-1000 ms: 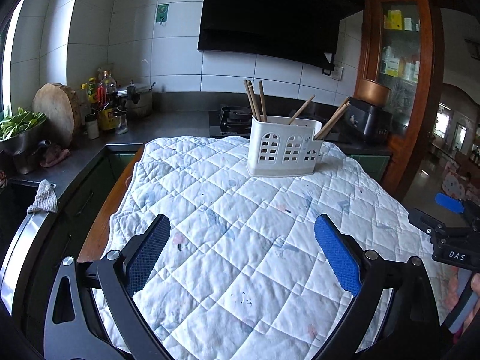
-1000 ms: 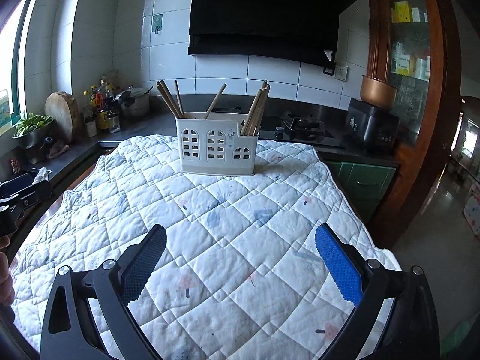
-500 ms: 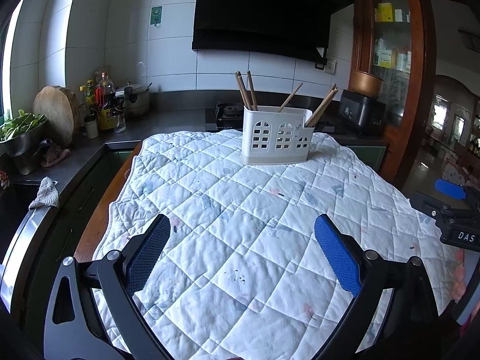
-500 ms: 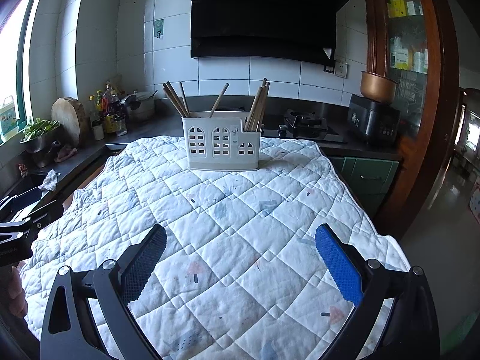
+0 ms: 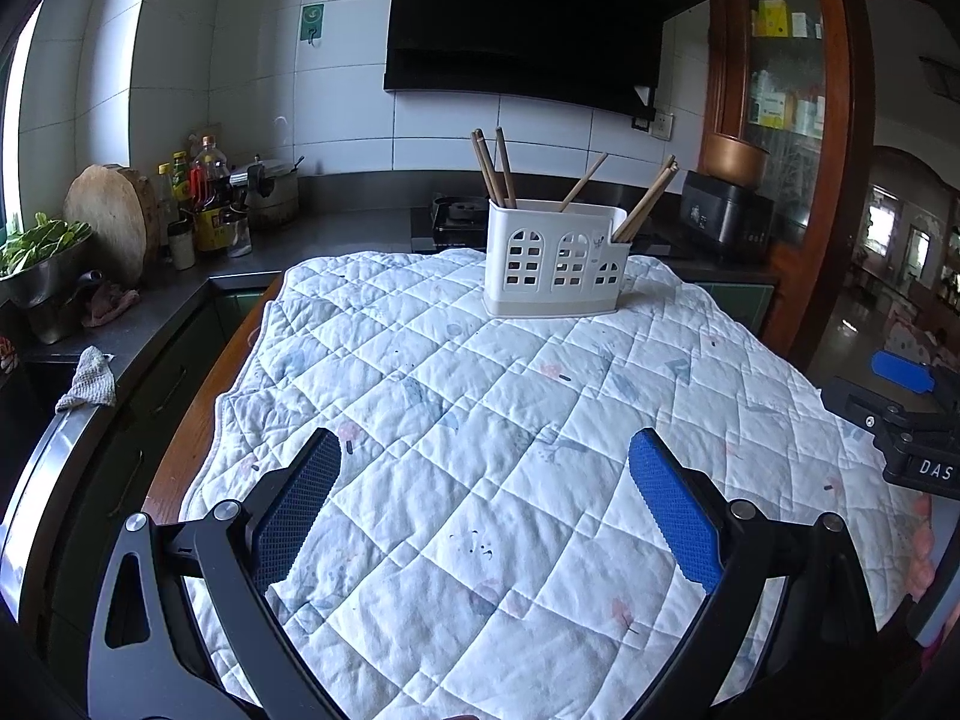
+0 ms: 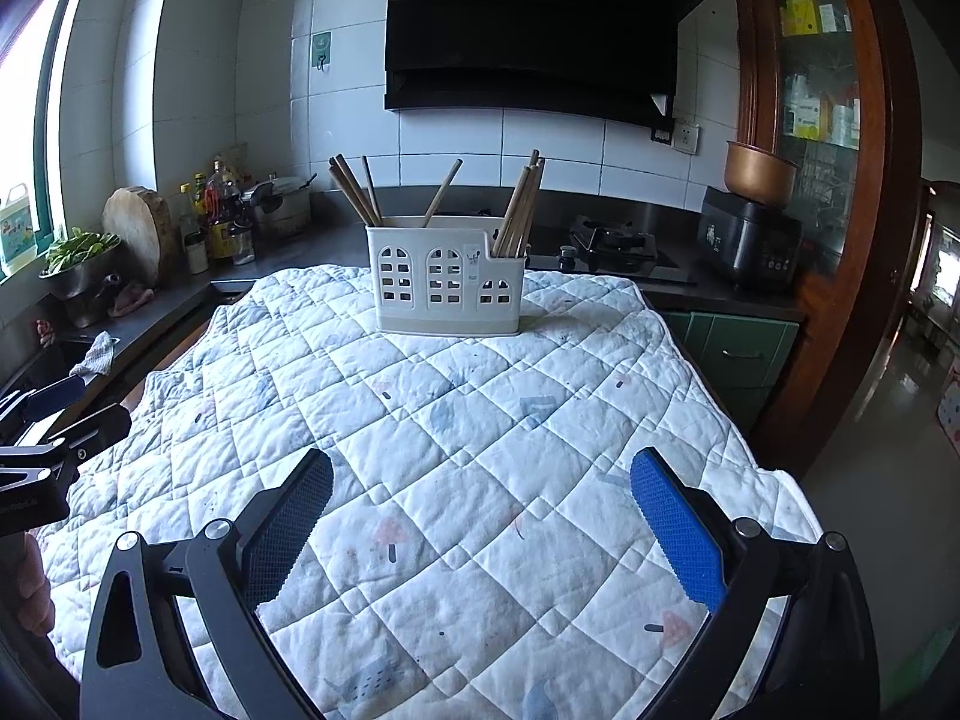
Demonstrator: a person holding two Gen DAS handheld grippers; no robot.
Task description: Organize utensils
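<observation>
Both cameras now sit farther from the white utensil caddy (image 5: 557, 263), which looks smaller. Left gripper (image 5: 485, 501) and right gripper (image 6: 482, 516) gape empty over the quilted cloth (image 6: 456, 420). Wooden chopsticks (image 6: 521, 210) stand in the caddy, their lower ends hidden.

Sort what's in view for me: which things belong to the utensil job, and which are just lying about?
Job:
- white holder
- chopsticks standing in it
- left gripper, open
- right gripper, open

Lying about:
- quilted cloth under the holder
- chopping board
- bottles
- bowl of greens
- rag
- stove
- rice cooker
</observation>
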